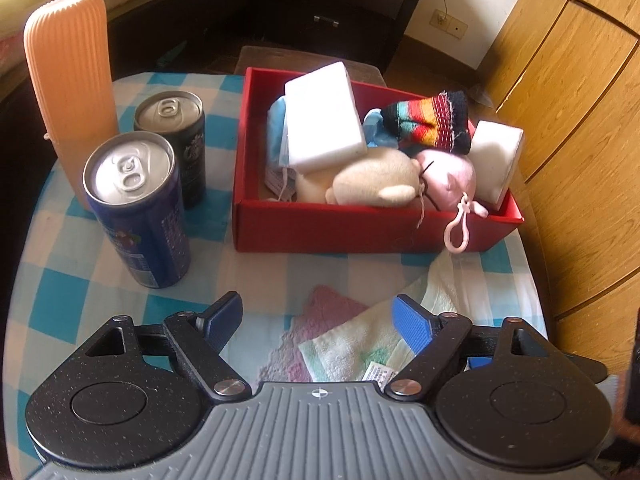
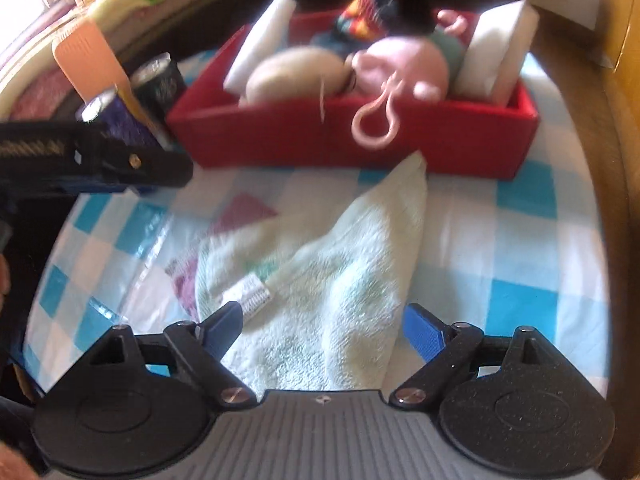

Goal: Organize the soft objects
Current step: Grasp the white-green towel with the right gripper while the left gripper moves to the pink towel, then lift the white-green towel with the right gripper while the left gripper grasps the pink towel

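Left wrist view: the left gripper point(image 1: 318, 322) is hovering over the blue-and-white checked tablecloth point(image 1: 56, 288) with its blue-padded jaws spread wide and nothing between the pads. Below them, a pale green terry towel point(image 1: 360, 344) is lying crumpled on top of a pink cloth point(image 1: 320, 308), near the front wall of the red rectangular cardboard box point(image 1: 320, 228). The box is holding two white foam blocks point(image 1: 320, 116), a rainbow-striped knitted sock point(image 1: 432, 124), a cream plush toy point(image 1: 376, 178) and a pink plush toy point(image 1: 448, 180), whose pink loop is hanging over the front wall. To the left of the box, a blue drink can point(image 1: 138, 208), a black drink can point(image 1: 176, 136) and a ribbed orange container point(image 1: 68, 80) are standing upright.

Right wrist view: the right gripper point(image 2: 322, 330) is pointing down at the same towel, its jaws standing apart with towel fabric lying between them; the pads do not appear to be pressing it, though the picture is blurred. The left gripper is entering from the left edge.
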Demonstrator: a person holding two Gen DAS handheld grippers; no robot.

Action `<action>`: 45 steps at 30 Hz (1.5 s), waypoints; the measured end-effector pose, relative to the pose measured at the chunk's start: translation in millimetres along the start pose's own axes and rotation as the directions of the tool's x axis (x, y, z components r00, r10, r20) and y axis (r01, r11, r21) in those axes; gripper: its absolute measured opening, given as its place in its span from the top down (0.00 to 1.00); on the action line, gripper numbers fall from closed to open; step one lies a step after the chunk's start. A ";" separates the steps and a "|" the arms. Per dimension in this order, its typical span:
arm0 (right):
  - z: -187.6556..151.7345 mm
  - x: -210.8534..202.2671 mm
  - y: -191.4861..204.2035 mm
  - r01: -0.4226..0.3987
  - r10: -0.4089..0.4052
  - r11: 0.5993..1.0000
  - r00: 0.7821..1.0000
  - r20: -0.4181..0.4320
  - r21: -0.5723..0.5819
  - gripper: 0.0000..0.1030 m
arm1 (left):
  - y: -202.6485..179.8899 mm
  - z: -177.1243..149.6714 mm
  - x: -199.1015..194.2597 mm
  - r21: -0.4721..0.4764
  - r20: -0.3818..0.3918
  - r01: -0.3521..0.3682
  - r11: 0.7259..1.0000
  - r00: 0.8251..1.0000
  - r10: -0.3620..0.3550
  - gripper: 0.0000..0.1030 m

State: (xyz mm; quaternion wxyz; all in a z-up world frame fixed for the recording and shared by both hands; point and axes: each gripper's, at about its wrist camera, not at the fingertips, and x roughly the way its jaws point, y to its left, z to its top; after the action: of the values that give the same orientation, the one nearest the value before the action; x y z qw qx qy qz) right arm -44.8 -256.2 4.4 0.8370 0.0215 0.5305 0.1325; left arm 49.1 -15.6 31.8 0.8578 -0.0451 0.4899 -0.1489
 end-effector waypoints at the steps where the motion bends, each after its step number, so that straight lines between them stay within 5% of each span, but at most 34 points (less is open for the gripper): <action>1: -1.4 3.5 4.8 0.005 -0.005 1.000 1.000 -0.004 -0.028 0.35 | 0.8 0.4 -0.1 -0.003 0.001 -0.001 1.000 1.000 0.001 0.22; 6: -15.4 12.0 23.0 0.065 -0.070 0.984 0.997 -0.026 -0.163 0.41 | 6.3 3.5 -0.2 -0.023 0.000 0.011 1.000 1.000 -0.011 0.22; 10: -21.1 -2.7 21.2 0.013 -0.018 0.987 0.999 -0.029 -0.158 0.82 | 5.7 0.0 -0.4 -0.009 -0.005 0.006 1.000 1.000 -0.006 0.22; 13: -23.8 -13.9 10.2 -0.051 0.048 0.994 0.998 -0.043 -0.095 1.00 | 4.8 -2.4 1.7 -0.003 -0.016 -0.004 1.000 1.000 0.004 0.21; 18: -21.5 -50.7 -12.7 -0.224 0.223 0.974 0.974 0.035 0.021 1.00 | 0.2 -3.0 6.0 0.003 -0.035 -0.005 1.000 0.999 0.005 0.21; 23: -14.5 -42.8 -28.0 -0.272 0.269 0.952 0.962 0.042 0.143 1.00 | -4.3 -7.9 9.3 0.015 -0.053 -0.005 1.000 0.999 0.006 0.21; 25: -16.0 -33.1 -28.4 -0.222 0.224 0.962 0.974 0.001 0.156 0.97 | -4.9 -9.5 10.2 0.030 -0.060 -0.009 1.000 0.998 0.010 0.20; 26: -17.8 -29.7 -27.3 -0.180 0.184 0.969 0.983 -0.009 0.168 0.83 | -4.3 -10.0 10.9 0.031 -0.063 -0.012 0.999 0.998 0.014 0.20; 31: -23.1 -13.3 -5.2 -0.245 0.263 0.957 0.959 -0.106 0.153 0.51 | -0.3 -10.6 12.3 0.033 -0.076 -0.014 0.999 0.997 0.016 0.20; 33: -25.8 -7.7 11.7 -0.202 0.213 0.975 0.968 -0.133 0.095 0.42 | 1.0 -10.2 10.6 0.027 -0.075 -0.014 1.000 0.997 0.016 0.20; 34: -27.6 -7.1 17.7 -0.175 0.183 0.982 0.975 -0.126 0.075 0.43 | 1.9 -9.7 9.3 0.023 -0.073 -0.010 1.000 0.997 0.012 0.20; 36: -29.9 -9.6 25.9 -0.124 0.127 0.992 0.985 -0.114 0.029 0.65 | 2.5 -8.4 5.5 0.019 -0.067 -0.002 1.000 0.998 0.004 0.20; 38: -33.8 -11.6 26.5 -0.084 0.084 0.996 0.989 -0.118 0.003 0.97 | 3.3 -7.6 1.1 0.013 -0.057 0.005 1.000 0.998 -0.004 0.20; 42: -42.2 -21.8 15.5 -0.039 0.038 0.999 0.990 -0.134 -0.009 1.00 | 3.6 -4.7 -6.7 -0.006 -0.043 0.037 0.999 0.998 -0.037 0.20; 45: -43.6 -35.7 -2.7 -0.084 0.092 0.993 0.990 -0.108 0.078 1.00 | 2.5 -3.6 -12.1 -0.003 -0.031 0.048 0.999 0.998 -0.048 0.19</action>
State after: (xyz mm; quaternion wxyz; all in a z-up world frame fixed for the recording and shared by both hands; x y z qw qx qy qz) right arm -97.6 -272.1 16.4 0.7981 0.0681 0.5794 0.1506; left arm 40.8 -9.4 39.4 0.8462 -0.0557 0.5021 -0.1696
